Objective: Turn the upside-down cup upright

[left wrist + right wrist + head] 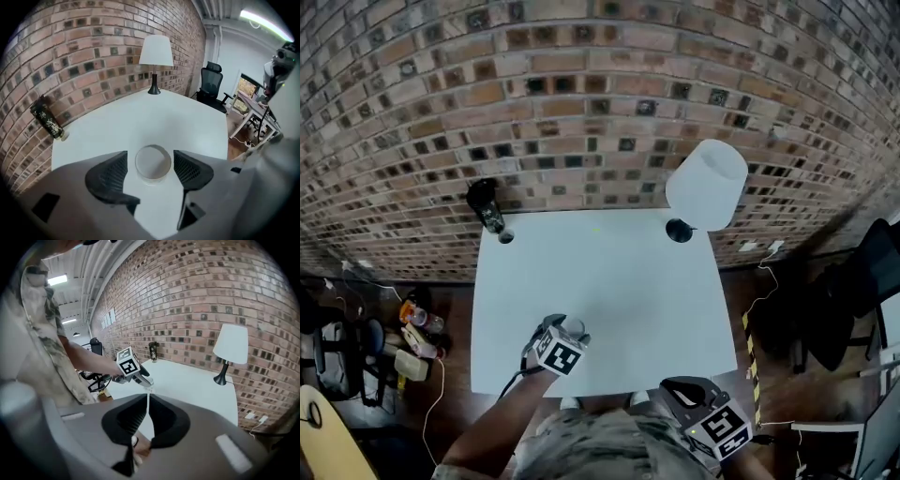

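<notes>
While its jaws gape, the left gripper (150,154) straddles the cup (153,165) — untouched.

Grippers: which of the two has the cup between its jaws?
The left gripper: the cup stands on the table between its parted jaws. The right gripper is shut, with nothing between its jaws.

- Worktop (609,281): smooth, matt white surface.
- Wall (581,94): rough, mottled brick.
- Cup (153,163): clear and glossy; glass or plastic, cannot tell.
- Left tool (151,169): matt grey plastic body; its pads (110,176) are black with a mesh texture.
- Lamp shade (706,183): matt white.
</notes>
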`<state>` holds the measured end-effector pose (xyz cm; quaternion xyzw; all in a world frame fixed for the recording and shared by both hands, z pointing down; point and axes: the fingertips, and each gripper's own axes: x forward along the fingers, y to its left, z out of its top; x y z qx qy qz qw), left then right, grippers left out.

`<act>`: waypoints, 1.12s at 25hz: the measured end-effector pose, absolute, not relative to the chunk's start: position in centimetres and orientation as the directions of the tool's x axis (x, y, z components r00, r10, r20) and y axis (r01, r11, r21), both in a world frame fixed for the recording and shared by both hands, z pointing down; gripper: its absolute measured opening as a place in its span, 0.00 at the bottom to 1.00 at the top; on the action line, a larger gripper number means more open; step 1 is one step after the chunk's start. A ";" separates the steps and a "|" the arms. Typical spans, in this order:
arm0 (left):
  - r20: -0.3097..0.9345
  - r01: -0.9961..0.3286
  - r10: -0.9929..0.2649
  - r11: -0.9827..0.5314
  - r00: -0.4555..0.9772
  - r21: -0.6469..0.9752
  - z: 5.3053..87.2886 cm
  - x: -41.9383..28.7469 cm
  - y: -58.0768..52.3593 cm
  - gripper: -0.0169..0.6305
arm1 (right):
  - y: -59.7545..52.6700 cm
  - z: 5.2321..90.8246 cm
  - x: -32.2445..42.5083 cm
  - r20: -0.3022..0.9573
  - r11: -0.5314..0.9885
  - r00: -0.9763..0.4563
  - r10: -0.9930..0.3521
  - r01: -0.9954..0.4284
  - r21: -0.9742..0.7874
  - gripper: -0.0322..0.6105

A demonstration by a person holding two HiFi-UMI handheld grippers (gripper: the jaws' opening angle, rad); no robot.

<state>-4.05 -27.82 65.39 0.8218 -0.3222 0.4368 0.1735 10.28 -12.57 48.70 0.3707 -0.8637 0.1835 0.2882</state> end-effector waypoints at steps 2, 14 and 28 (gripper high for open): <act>0.841 -0.691 -0.371 -0.723 0.395 0.005 66.2 -3.9 -27.9 0.49 | -13.1 48.6 10.7 0.636 0.670 -0.566 -0.524 -0.736 -0.103 0.07; 0.680 -0.782 -0.468 -0.568 0.564 0.257 63.7 -1.9 -29.2 0.44 | -14.4 49.3 12.9 0.652 0.708 -0.594 -0.471 -0.696 -0.122 0.07; 0.443 -0.706 -0.551 -0.504 0.707 0.498 65.4 -5.8 -27.4 0.44 | -14.4 49.4 10.5 0.691 0.748 -0.583 -0.427 -0.657 -0.093 0.07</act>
